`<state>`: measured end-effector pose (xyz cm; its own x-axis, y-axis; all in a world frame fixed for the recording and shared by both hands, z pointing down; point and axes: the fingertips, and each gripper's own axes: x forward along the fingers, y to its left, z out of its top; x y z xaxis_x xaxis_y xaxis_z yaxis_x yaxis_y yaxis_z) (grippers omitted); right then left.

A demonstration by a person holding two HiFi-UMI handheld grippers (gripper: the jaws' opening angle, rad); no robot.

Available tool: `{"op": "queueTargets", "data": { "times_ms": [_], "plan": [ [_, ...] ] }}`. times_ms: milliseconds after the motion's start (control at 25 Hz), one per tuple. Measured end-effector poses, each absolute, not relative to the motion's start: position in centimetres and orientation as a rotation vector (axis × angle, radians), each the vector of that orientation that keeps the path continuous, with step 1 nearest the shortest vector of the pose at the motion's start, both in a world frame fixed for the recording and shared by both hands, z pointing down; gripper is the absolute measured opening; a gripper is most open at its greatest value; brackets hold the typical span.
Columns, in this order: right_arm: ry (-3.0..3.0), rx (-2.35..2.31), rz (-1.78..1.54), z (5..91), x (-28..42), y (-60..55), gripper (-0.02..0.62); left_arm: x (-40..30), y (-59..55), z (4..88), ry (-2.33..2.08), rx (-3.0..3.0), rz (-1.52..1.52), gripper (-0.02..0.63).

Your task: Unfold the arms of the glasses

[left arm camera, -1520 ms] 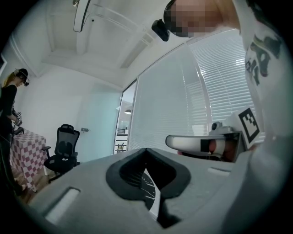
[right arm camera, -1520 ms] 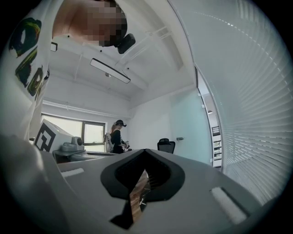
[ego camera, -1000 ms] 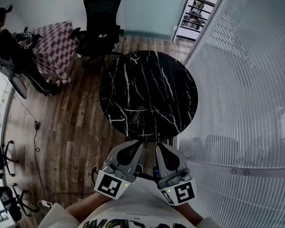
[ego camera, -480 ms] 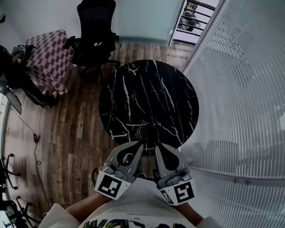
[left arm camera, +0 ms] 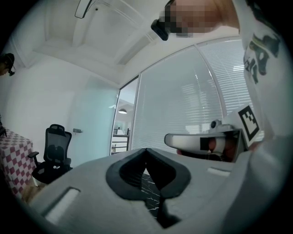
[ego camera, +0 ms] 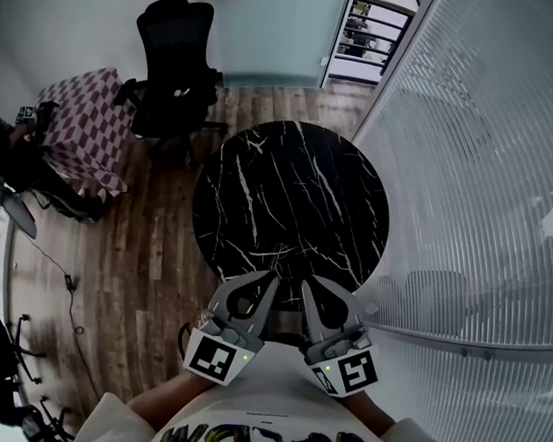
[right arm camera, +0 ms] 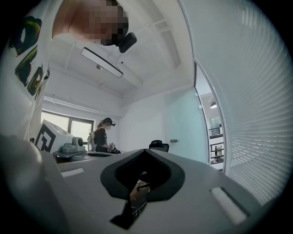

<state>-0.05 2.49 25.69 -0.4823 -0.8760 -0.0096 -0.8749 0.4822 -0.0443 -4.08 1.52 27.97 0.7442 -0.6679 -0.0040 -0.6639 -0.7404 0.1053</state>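
I hold my left gripper point(ego camera: 271, 279) and my right gripper point(ego camera: 307, 284) side by side, close in front of my chest and pointing level across the room. Both have their jaws pressed together with nothing between them. Each gripper's own view shows only a sliver of dark marble through the slot below the closed tips.

The round black table point(ego camera: 337, 172) lies straight ahead of both tips, its near edge just beyond them. I take a faint, thin-lined shape near that near edge to be the glasses point(ego camera: 278, 253). Among the white veins of the marble I cannot be sure of it, and I cannot tell which way their long axis runs or whether the arms are folded. If that is them, they sit almost on the line between my two grippers, slightly nearer the left one, so either hand could reach them. I would have to open both jaws first.

By count there are two grippers, one table, at most one pair of glasses, and one chair point(ego camera: 173, 71) on the table's far left. A glass wall point(ego camera: 477, 177) runs along the right.
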Motion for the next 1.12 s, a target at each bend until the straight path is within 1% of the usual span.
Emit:
{"op": "queueTargets", "data": {
  "times_ms": [400, 720, 1120],
  "plan": [
    [2.675, -1.590, -0.097, 26.3, 0.1, 0.8, 0.000, -4.6, 0.0, 28.7, -1.109, 2.815, -0.026, 0.000],
    [2.707, -1.573, -0.124, 27.0, 1.2, -0.3, 0.000, -2.9, -0.9, 29.2, -1.104, 2.798, -0.012, 0.000],
    [2.791, -1.566, -0.173, 30.4, 2.6, -2.3, 0.002, -2.2, -2.5, 31.7, -1.103, 2.774, 0.061, 0.000]
  ]
}}
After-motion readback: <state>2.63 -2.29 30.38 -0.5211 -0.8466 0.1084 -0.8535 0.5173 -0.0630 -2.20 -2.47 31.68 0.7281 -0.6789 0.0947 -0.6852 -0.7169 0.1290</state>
